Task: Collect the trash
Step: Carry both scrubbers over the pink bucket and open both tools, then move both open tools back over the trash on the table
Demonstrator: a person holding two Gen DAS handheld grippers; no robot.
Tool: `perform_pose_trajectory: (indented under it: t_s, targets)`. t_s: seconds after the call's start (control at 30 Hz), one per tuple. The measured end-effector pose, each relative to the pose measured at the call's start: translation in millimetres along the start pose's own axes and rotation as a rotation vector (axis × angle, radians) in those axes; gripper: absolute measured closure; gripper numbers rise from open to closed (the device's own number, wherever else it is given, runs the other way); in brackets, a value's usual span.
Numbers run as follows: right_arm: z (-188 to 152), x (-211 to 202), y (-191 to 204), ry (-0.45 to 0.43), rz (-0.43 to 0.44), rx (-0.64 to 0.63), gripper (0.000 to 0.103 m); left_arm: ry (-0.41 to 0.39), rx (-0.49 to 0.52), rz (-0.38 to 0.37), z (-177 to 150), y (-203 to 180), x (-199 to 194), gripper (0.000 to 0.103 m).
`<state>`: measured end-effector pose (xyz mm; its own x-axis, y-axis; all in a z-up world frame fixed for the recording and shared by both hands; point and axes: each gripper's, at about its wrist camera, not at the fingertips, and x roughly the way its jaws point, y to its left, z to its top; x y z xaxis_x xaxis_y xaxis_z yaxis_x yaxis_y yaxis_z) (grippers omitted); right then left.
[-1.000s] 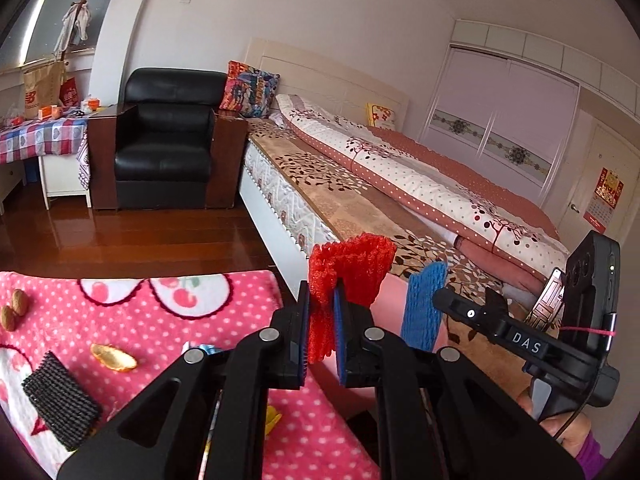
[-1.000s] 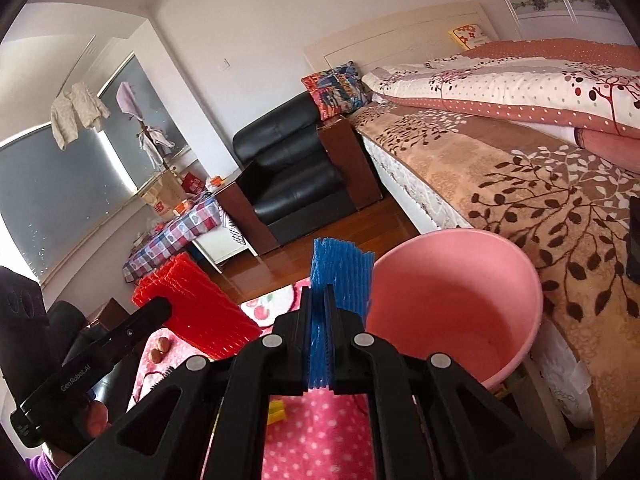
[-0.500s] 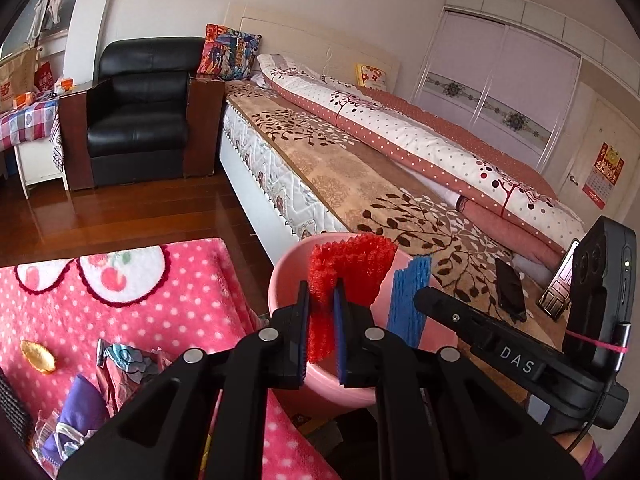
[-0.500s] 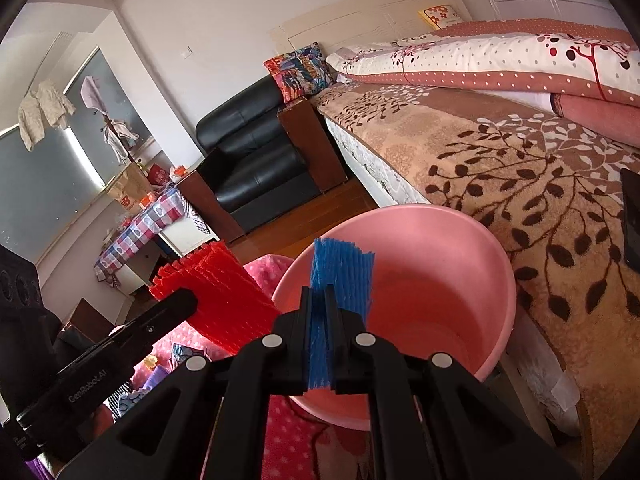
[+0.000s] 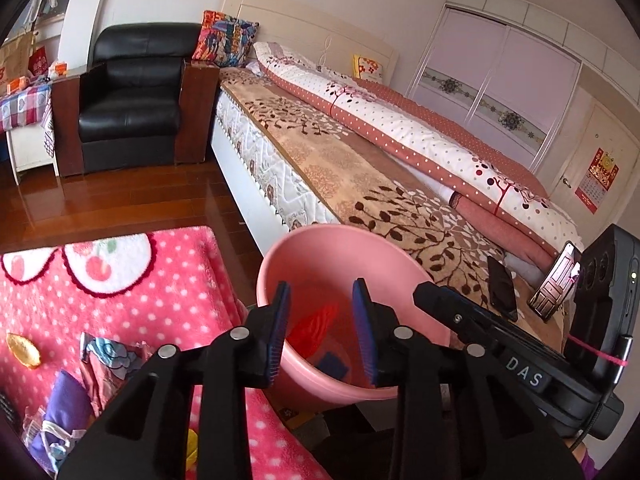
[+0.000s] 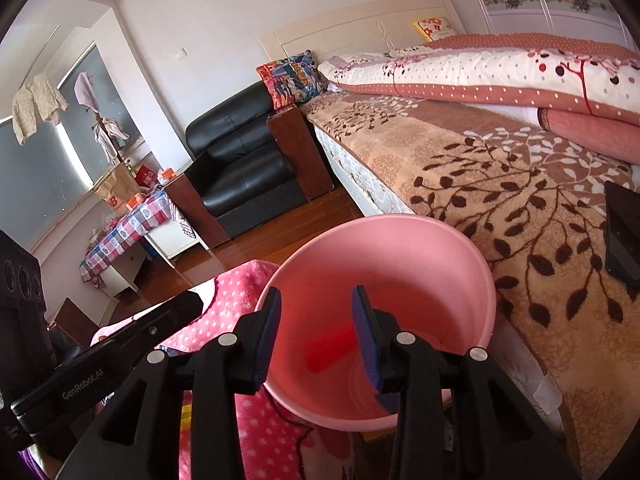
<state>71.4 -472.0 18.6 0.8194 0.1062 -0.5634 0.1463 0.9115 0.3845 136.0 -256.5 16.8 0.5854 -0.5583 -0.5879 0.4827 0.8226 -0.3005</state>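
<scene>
A pink bucket stands beside the bed, next to a pink polka-dot blanket. A red ribbed piece and a blue ribbed piece lie inside it. My left gripper is open and empty above the bucket's mouth. My right gripper is open and empty above the same bucket; the red piece shows blurred inside. Wrappers, a purple packet and a gold wrapper lie on the blanket.
The bed with a leaf-patterned cover runs along the right, with a black phone and a propped phone on it. A black armchair stands behind on the wooden floor. A checked-cloth table is at far left.
Both grippers opened over the bucket. The red piece dropped from the left gripper and the blue piece from the right gripper into the bucket.
</scene>
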Motion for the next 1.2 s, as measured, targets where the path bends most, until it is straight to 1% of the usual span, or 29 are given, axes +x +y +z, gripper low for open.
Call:
perform_pose_trajectory:
  t_s: [0.13,0.27,0.5,0.63,0.73,0.83,1.03,1.13,1.2]
  targets:
    - [-3.2,-16.7,16.9,-0.027,0.011,-0.04,0.064,-0.045,0.028,0.051,2.7,-3.6,-19.2,0.071]
    - [-10.7,-29.7,38.2,-0.034,0.038,-0.08,0.061,-0.092,0.072,0.102,2.7,-8.3,-43.8,0.071]
    - [-33.6,-48.3,82.3,-0.016,0.106,-0.146,0.059,-0.162,0.069,0.182,-4.8,4.2,-95.8,0.071]
    - [-46.2,-48.5,105.9,0.02,0.145,-0.188,0.058,-0.199,0.07,0.236,-12.1,21.8,-128.1,0.071]
    - [-48.6,-47.4,124.3,0.034,0.169,-0.208,0.058,-0.223,0.063,0.278,-16.9,38.1,-150.7,0.071]
    - [-40.4,-48.2,142.1,0.026,0.194,-0.216,0.058,-0.257,0.032,0.319,-18.6,56.1,-173.5,0.071]
    - [-14.3,-63.0,184.9,-0.044,0.241,-0.271,0.058,-0.337,-0.052,0.387,-16.7,93.2,-219.7,0.071]
    - [-18.0,-68.2,200.7,-0.068,0.247,-0.314,0.052,-0.348,-0.084,0.397,-19.0,110.5,-234.6,0.071]
    - [-27.5,-63.8,203.9,-0.048,0.256,-0.336,0.05,-0.34,-0.093,0.408,-24.2,120.1,-237.9,0.071]
